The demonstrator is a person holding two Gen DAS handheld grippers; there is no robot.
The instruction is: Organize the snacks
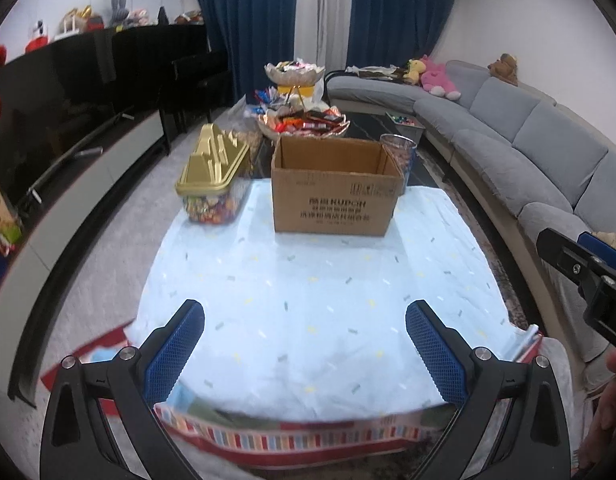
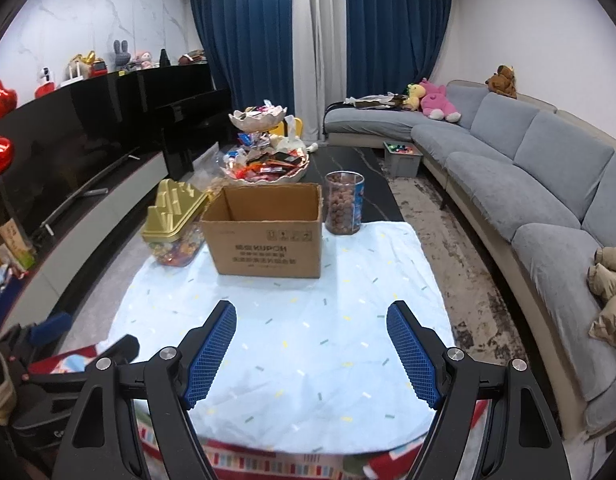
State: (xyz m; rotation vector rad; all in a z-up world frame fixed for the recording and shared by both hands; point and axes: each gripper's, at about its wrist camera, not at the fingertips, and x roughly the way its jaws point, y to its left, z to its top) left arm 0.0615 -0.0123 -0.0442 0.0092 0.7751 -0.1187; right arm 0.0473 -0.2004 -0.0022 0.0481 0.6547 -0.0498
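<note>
An open, empty-looking cardboard box [image 1: 334, 192] [image 2: 268, 232] stands at the far side of the light blue cloth [image 1: 308, 300] [image 2: 284, 320]. Left of it is a clear candy jar with a gold lid [image 1: 212, 176] [image 2: 174, 220]. Right of it is a clear jar of brown round snacks [image 2: 343, 204] [image 1: 399, 156]. Behind them a two-tier dish of wrapped snacks [image 1: 304, 120] [image 2: 264, 164] sits on the dark table. My left gripper [image 1: 306, 320] and right gripper [image 2: 311, 320] are both open and empty, above the cloth's near part.
A grey curved sofa [image 2: 527, 184] with plush toys runs along the right. A black TV cabinet [image 2: 88, 140] lines the left. A small grey bin [image 2: 401, 158] sits on the floor by the sofa. The right gripper's body shows at the right edge of the left wrist view [image 1: 587, 280].
</note>
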